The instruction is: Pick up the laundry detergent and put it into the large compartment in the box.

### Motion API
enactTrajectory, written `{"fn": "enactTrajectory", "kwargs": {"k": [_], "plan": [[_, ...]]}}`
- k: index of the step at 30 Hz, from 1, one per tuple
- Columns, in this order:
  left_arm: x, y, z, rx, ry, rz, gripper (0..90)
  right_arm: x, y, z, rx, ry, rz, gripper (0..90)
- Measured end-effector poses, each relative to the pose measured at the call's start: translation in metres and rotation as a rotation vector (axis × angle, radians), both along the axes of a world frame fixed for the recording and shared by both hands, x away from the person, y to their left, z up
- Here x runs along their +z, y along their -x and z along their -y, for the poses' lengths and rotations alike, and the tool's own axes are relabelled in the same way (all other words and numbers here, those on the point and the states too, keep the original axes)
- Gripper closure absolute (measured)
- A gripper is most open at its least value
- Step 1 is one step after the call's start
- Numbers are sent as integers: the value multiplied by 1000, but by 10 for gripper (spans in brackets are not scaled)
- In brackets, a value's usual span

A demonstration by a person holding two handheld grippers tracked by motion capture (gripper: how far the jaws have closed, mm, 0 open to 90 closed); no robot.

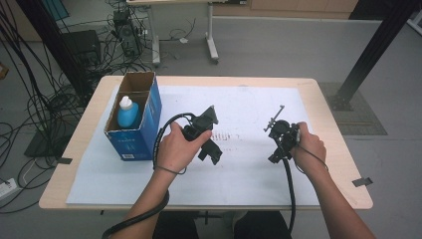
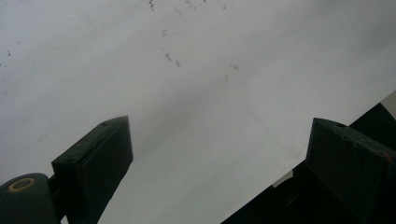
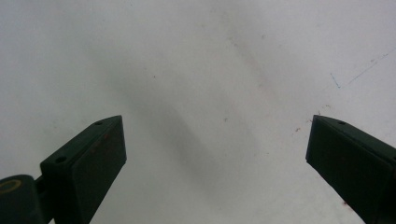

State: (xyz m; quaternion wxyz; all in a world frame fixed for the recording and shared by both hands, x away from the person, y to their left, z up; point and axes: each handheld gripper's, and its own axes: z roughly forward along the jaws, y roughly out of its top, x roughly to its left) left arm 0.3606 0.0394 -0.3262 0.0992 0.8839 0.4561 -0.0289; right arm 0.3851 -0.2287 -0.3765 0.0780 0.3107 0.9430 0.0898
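Note:
A person holds a black gripper in each hand over a white sheet (image 1: 239, 174) that covers the table. My left gripper (image 1: 213, 153) hangs near the table's middle, jaws pointing down at the sheet. In the left gripper view its jaws (image 2: 219, 154) stand wide apart with only white paper between them. My right gripper (image 1: 275, 155) is held to the right, also pointing down. Its jaws (image 3: 217, 154) are wide apart over bare paper. A blue open-topped cardboard box (image 1: 137, 127) stands at the left, with a blue bottle with a white cap (image 1: 127, 112) inside it.
Faint red marks (image 1: 226, 135) dot the sheet between the grippers. The wooden table edge (image 1: 348, 164) borders the sheet. Beyond the table lie cables (image 1: 45, 89), a computer case (image 1: 82, 45) and table legs (image 1: 211, 45). A black post (image 1: 368, 55) rises at the right.

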Motion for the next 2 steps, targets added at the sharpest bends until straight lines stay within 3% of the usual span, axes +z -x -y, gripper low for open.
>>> {"fn": "enactTrajectory", "kwargs": {"k": [2], "plan": [[0, 0, 0, 2, 2, 1, 77, 0, 0, 1, 0, -1, 1, 46]]}}
